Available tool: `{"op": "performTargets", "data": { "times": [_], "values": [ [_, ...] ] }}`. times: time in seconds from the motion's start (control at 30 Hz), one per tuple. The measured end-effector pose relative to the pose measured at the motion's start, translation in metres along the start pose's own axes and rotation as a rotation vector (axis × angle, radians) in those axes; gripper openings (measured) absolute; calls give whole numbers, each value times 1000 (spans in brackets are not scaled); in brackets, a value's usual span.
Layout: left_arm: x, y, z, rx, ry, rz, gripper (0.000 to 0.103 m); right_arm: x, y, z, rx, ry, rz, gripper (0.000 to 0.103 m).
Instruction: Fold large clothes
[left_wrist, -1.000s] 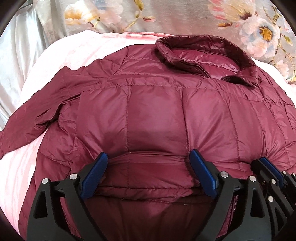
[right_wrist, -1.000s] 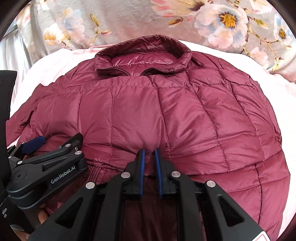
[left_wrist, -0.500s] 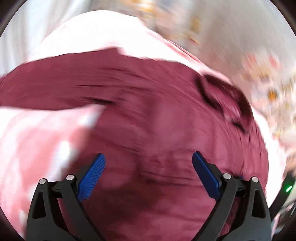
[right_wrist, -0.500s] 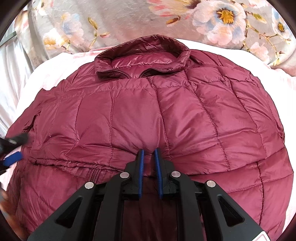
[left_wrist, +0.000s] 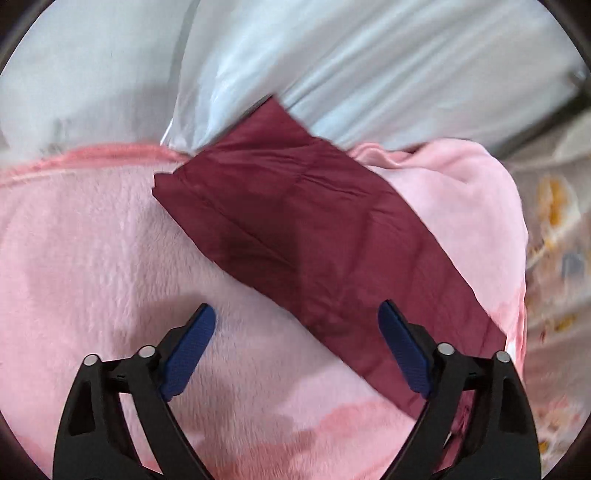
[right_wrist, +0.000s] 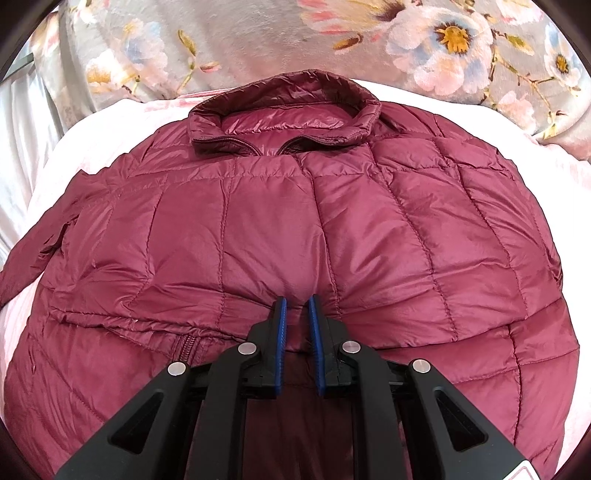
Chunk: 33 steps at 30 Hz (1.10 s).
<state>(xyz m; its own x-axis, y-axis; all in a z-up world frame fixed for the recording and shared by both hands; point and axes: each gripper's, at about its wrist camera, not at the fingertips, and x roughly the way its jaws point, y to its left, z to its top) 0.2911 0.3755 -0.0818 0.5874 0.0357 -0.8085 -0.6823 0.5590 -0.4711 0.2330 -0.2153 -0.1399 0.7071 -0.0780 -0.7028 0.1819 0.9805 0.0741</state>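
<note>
Nearest the right wrist camera, the right gripper (right_wrist: 295, 310) was clenched on a pinch of the jacket (right_wrist: 288, 229), at the folded-up lower edge toward six o'clock, with quilted fabric bunched between its blue pads. Beyond it the jacket lay spread front-up on the pink blanket (right_wrist: 110, 125), the collar (right_wrist: 284, 110) at twelve o'clock and one sleeve trailing off toward nine o'clock. In the left wrist view the left gripper (left_wrist: 295, 343) hung released over the blanket, its jaws closing with only pink blanket between them; the sleeve (left_wrist: 303, 236) ran from five o'clock up to its cuff near eleven o'clock, passing just beside the right-hand pad. The step in hand looked to be taking that sleeve to fold it in over the body. To do it well, the left jaws should straddle the sleeve near the cuff and take both layers, while the right grip pins the hem so the body does not slide. Only the left view showed the cuff and the pale sheet (left_wrist: 369, 59) past the blanket's edge; only the right view showed the jacket's body, collar and zip (right_wrist: 186, 349).
</note>
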Motion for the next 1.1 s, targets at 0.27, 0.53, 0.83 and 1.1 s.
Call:
{"op": "performTargets", "data": {
  "times": [0.27,0.53,0.83,1.1],
  "values": [
    [2,-61,-4,164,-15,-51,5,0,2,0,-3,-1,-9,14],
    [-105,-234,-132,697,-107,-350,4,-18,1,-3,8,-42,-17,46],
    [-108,-310,-372,1178,229,-517,57,-69,-33,-23,80,-101,-69,61],
    [-99,-264,-362,1035,313,-562,77,-87,-58,-36,133,-95,-75,63]
  ]
}}
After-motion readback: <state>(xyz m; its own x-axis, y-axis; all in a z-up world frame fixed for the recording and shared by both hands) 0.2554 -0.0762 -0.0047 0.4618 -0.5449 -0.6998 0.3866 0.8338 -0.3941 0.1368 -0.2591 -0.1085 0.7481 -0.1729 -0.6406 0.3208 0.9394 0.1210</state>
